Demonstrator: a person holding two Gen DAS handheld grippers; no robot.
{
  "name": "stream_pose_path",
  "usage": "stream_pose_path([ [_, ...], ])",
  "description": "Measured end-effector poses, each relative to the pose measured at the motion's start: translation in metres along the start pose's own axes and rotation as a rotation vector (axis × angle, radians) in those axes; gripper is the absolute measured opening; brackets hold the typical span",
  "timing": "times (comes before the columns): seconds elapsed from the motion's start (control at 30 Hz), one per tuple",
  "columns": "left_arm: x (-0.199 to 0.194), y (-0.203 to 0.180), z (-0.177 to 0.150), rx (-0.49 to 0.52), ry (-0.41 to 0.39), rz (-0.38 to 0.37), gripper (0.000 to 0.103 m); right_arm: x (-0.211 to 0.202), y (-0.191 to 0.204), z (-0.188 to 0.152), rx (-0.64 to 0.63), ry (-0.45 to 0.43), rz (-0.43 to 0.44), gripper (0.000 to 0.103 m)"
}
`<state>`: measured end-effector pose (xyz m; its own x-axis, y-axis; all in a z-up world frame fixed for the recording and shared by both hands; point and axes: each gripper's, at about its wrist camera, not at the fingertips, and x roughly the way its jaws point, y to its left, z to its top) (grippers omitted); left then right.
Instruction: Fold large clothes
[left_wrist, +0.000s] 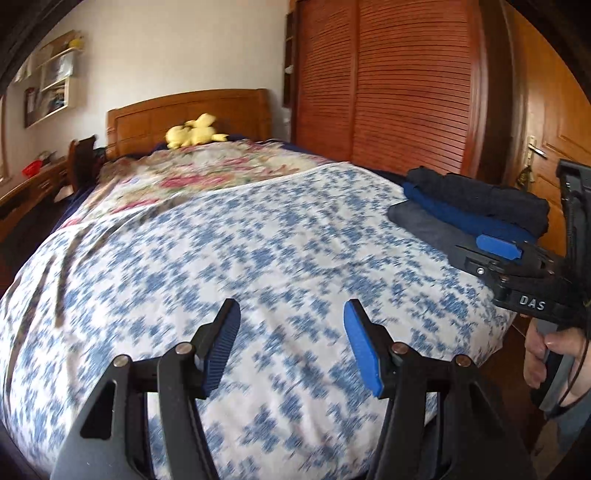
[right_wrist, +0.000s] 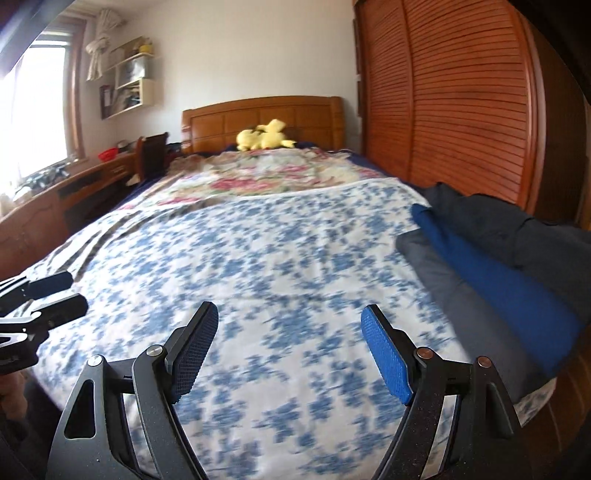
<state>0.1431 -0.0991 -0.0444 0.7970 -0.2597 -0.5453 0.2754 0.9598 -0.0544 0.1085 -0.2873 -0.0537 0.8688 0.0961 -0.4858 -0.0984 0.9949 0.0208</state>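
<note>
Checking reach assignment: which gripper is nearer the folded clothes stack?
Right. The right gripper hovers beside the stack at the bed's right edge; the left gripper is over the mid-bed, farther left.

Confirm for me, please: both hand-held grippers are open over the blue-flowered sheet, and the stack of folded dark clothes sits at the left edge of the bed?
Not quite. The stack of folded dark clothes sits at the right edge of the bed, beside the wardrobe, as the right wrist view shows. The rest holds: the left hand-held gripper and the right hand-held gripper are both open over the blue-flowered sheet.
</note>
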Motion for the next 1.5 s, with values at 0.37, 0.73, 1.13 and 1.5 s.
stream_pose_path([
  [0.37, -0.082, 0.055, -0.027, -0.088, -0.086, 0.188, 0.058, -0.039, 0.077, 0.000, -0.024, -0.064, 0.156, 0.082],
  [0.73, -0.119, 0.076, -0.037, -0.137, -0.148, 0.236, 0.058, -0.066, 0.120, 0.003, -0.058, -0.105, 0.249, 0.082],
  [1.13, -0.122, 0.080, -0.042, -0.152, -0.151, 0.235, 0.058, -0.068, 0.120, 0.002, -0.064, -0.108, 0.253, 0.082],
  [1.5, -0.124, 0.079, -0.043, -0.151, -0.152, 0.237, 0.058, -0.068, 0.120, 0.001, -0.060, -0.109, 0.254, 0.082],
])
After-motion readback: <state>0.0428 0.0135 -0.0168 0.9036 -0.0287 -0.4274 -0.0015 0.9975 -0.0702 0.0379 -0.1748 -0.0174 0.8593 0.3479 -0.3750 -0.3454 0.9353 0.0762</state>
